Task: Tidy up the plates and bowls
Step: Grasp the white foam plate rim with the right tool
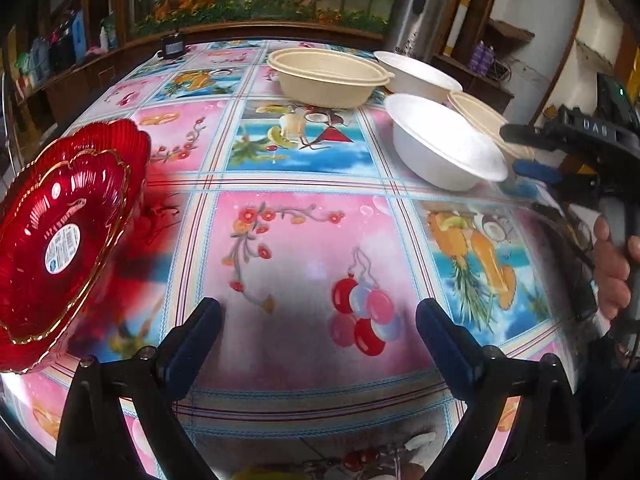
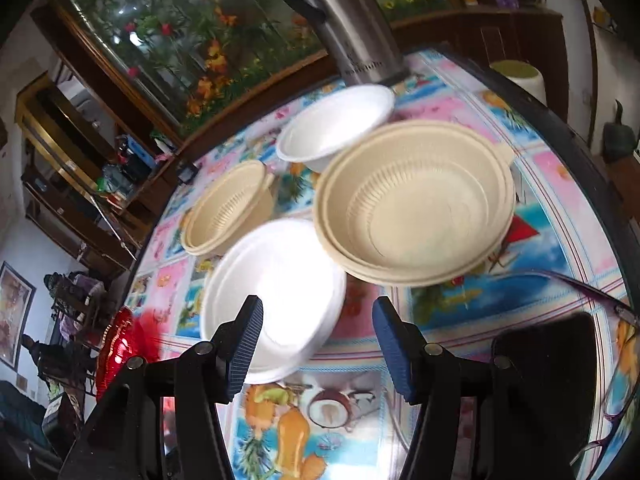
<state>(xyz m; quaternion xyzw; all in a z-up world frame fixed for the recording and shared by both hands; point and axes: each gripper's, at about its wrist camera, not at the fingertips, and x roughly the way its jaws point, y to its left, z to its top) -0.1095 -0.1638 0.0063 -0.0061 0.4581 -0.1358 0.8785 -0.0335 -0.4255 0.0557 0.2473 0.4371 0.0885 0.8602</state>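
Two red scalloped plates [image 1: 68,236] lie stacked at the table's left edge, left of my left gripper [image 1: 318,316], which hangs open over bare tablecloth. A white bowl [image 1: 444,140] sits at the right with my right gripper [image 1: 528,154] at its far rim. In the right wrist view the right gripper [image 2: 318,312] is open. Its left finger overlaps the rim of that near white bowl [image 2: 276,292], and no pad presses on it. Behind stand a beige bowl stack [image 2: 416,204], a second beige stack [image 2: 228,212] and another white bowl [image 2: 336,124]. The red plates [image 2: 116,344] show at the left edge.
A steel thermos [image 2: 352,20] stands at the table's far edge. A dark phone [image 2: 548,360] and spectacles [image 2: 616,320] lie at the near right. A hand [image 1: 612,264] holds the right gripper's handle. The patterned tablecloth [image 1: 304,248] covers a round table.
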